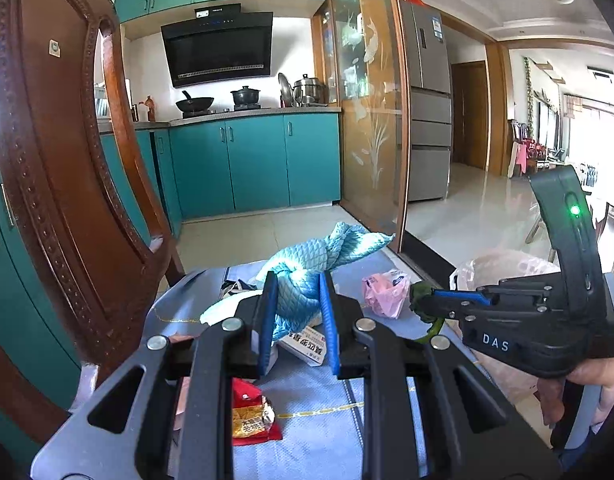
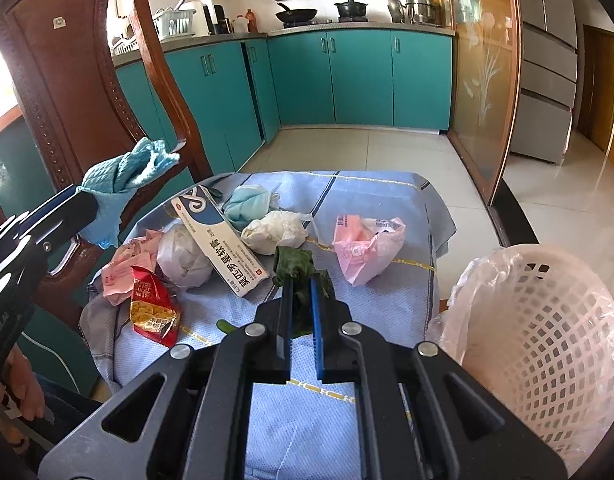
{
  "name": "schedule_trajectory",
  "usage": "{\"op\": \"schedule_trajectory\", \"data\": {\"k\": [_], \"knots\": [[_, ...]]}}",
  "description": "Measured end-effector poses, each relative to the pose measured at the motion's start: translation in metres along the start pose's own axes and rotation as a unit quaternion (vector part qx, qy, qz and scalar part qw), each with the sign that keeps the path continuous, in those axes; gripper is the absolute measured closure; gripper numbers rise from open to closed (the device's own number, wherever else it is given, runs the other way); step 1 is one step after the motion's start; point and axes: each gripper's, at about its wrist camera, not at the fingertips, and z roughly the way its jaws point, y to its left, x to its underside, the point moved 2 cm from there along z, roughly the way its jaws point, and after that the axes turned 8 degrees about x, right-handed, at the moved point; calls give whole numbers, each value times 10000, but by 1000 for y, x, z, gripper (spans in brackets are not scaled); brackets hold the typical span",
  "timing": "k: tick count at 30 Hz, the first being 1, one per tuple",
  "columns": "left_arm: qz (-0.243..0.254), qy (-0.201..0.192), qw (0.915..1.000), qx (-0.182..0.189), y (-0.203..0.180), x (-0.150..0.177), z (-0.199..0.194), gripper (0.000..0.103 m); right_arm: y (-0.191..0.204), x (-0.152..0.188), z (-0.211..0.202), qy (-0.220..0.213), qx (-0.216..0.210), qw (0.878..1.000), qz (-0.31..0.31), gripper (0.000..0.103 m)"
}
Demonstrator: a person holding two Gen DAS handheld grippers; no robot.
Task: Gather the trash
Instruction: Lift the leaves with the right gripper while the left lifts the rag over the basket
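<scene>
Both grippers are closed on a load: the left gripper (image 1: 298, 300) pinches a bunched blue cloth (image 1: 307, 264) held clear above the table, and the right gripper (image 2: 300, 312) clamps a dark green leafy scrap (image 2: 297, 270) just over the blue tablecloth (image 2: 371, 216). The white lattice waste basket (image 2: 547, 340), lined with a thin plastic bag, stands just beside the table on the right. Still on the cloth lie a medicine box (image 2: 219, 236), a pink bag (image 2: 363, 248), a red snack wrapper (image 2: 153, 308) and crumpled tissues (image 2: 275, 232). Likely risks: the limp green scrap could slip from its narrow pinch before reaching the basket, and the trailing cloth could drag lighter litter off the edge.
</scene>
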Motion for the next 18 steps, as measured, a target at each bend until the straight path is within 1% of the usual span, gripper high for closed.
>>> {"op": "schedule_trajectory", "data": {"k": [7,10,13,15,18], "knots": [[-1,-3,10000,32,-8,-1,3,81,-8,2,-7,-58,80,9999,54,94],[-63,9,9999,87,-13,-3,7,81,-14,0,-15,-168,160,9997,121,94],[-155,23,9996,245,-22,-6,12,81,-29,-2,-27,-358,300,9986,242,94],[-218,44,9989,419,-30,-7,15,81,-43,-2,-34,-427,369,9976,398,94],[-371,146,9964,746,-42,-6,25,81,-76,-3,-48,-549,627,9941,691,94]]}}
